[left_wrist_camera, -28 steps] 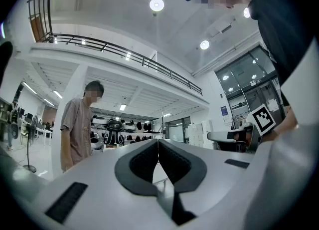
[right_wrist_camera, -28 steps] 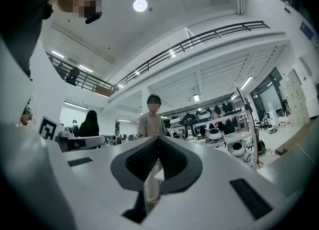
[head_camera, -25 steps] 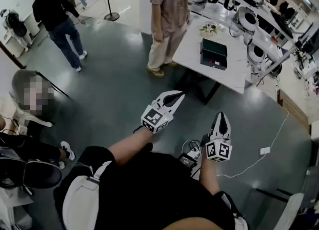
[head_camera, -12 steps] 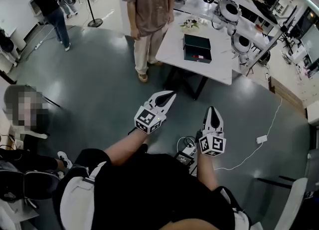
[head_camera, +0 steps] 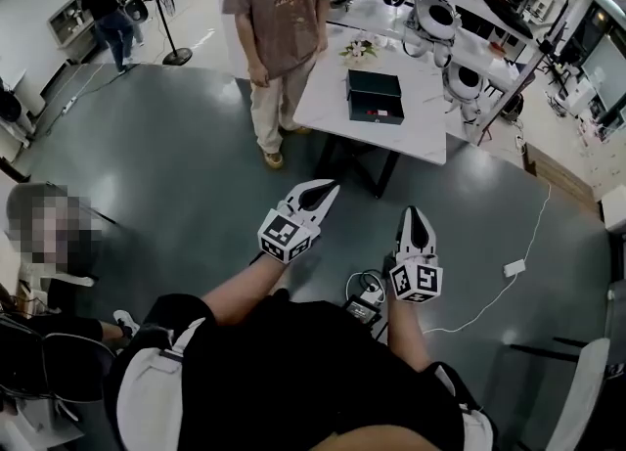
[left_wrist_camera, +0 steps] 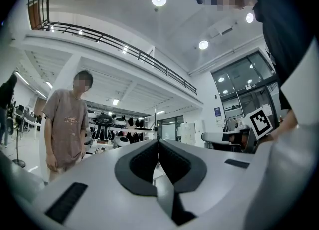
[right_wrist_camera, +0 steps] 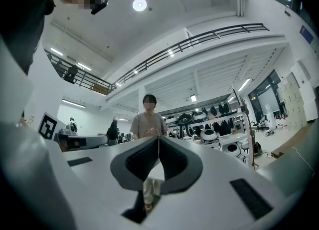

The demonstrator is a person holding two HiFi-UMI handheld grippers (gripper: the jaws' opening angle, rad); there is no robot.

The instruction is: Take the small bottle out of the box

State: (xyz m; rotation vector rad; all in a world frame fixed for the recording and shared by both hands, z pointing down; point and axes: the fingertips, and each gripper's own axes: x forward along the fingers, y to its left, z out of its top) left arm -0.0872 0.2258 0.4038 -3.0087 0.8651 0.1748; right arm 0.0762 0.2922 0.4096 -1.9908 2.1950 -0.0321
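Observation:
A dark green box (head_camera: pixel 375 97) stands with its lid up on a white table (head_camera: pixel 421 136) several steps ahead in the head view. The small bottle cannot be made out at this distance. My left gripper (head_camera: pixel 331 188) is held in front of my body over the grey floor, jaws shut with nothing in them. My right gripper (head_camera: pixel 413 214) hangs beside it, also shut and empty. The closed jaw tips of the left gripper (left_wrist_camera: pixel 158 141) and the right gripper (right_wrist_camera: pixel 159 137) point toward the room, far from the box.
A person in a brown shirt (head_camera: pixel 274 19) stands at the table's left corner. Flowers (head_camera: pixel 360 48) lie behind the box. A white cable and plug block (head_camera: pixel 516 268) lie on the floor at right. A seated person (head_camera: pixel 49 234) is at left. Robot heads line shelves (head_camera: pixel 460 77) behind the table.
The table and box have shifted left in the head view, and the standing person shows more fully. Both grippers stay shut and low in front of me, drifting slightly left.

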